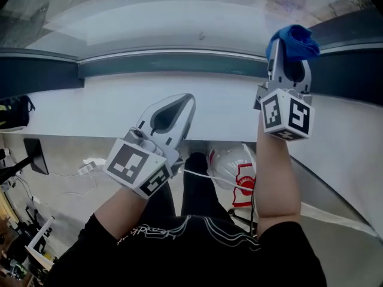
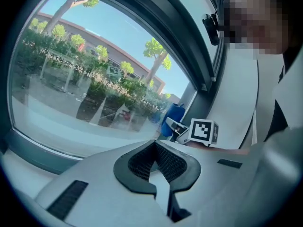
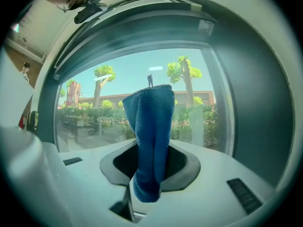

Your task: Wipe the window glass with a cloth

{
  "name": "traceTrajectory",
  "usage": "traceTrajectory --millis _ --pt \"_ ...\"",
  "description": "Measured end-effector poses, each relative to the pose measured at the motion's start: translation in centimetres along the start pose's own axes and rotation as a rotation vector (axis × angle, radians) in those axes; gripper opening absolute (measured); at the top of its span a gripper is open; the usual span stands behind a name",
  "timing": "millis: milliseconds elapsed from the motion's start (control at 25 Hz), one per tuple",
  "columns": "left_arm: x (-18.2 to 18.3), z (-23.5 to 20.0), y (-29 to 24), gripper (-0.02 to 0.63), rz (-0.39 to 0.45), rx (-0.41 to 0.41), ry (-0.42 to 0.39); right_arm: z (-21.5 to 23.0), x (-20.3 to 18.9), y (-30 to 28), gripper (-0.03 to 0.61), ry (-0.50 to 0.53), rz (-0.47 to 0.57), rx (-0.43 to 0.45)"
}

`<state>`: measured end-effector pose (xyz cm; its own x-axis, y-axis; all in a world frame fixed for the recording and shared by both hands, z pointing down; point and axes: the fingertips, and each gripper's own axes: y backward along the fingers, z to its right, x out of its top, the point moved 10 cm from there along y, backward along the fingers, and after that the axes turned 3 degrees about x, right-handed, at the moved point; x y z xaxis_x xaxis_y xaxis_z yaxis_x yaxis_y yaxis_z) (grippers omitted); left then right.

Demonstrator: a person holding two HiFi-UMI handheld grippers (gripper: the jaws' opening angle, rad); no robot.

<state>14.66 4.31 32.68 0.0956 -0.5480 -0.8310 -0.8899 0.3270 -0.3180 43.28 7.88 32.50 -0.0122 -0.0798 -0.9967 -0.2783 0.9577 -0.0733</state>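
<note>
The window glass point(image 1: 179, 17) runs across the top of the head view, above a dark frame point(image 1: 173, 63) and a white sill point(image 1: 90, 109). My right gripper point(image 1: 289, 55) is raised to the frame's right part, shut on a blue cloth point(image 1: 295, 40) that bunches above its tips, close to the glass. In the right gripper view the cloth point(image 3: 152, 126) stands upright between the jaws of the right gripper point(image 3: 152, 148), with the glass point(image 3: 99, 112) behind it. My left gripper point(image 1: 187, 100) hovers over the sill, shut and empty. In its own view the left gripper point(image 2: 154, 148) points at the glass point(image 2: 85, 74).
A dark vertical frame post point(image 3: 258, 103) bounds the pane on the right. Below the sill lie a white plastic bag with red print point(image 1: 236, 175), a white cable point(image 1: 200, 175), a black bag point(image 1: 15, 112) and clutter at the left floor point(image 1: 30, 238).
</note>
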Motion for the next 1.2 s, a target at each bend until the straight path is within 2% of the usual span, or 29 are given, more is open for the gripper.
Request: traceTrajectory --millis 320,600,760,1080,1200 --pt "1.1 -7.5 8.6 0.003 0.066 0.116 0.034 -15.3 -0.7 -1.3 0.094 -0.009 -0.047 0.239" --pt "0.7 -15.3 17.4 0.003 0.113 0.237 0.072 -29.4 -2.8 -3.3 0.094 -0.024 -0.086 0.424" --pt "0.4 -18.4 21.4 0.003 0.118 0.283 0.084 -35.8 -3.2 -4.0 0.094 -0.040 -0.090 0.497" --pt "1.4 -28.9 30.6 0.004 0.134 0.364 0.122 -51.4 -5.0 -8.0 0.094 -0.033 -0.138 0.599" --pt "1.5 -29.9 32.1 0.003 0.145 0.392 0.111 -53.4 -5.4 -8.6 0.094 -0.042 -0.128 0.612"
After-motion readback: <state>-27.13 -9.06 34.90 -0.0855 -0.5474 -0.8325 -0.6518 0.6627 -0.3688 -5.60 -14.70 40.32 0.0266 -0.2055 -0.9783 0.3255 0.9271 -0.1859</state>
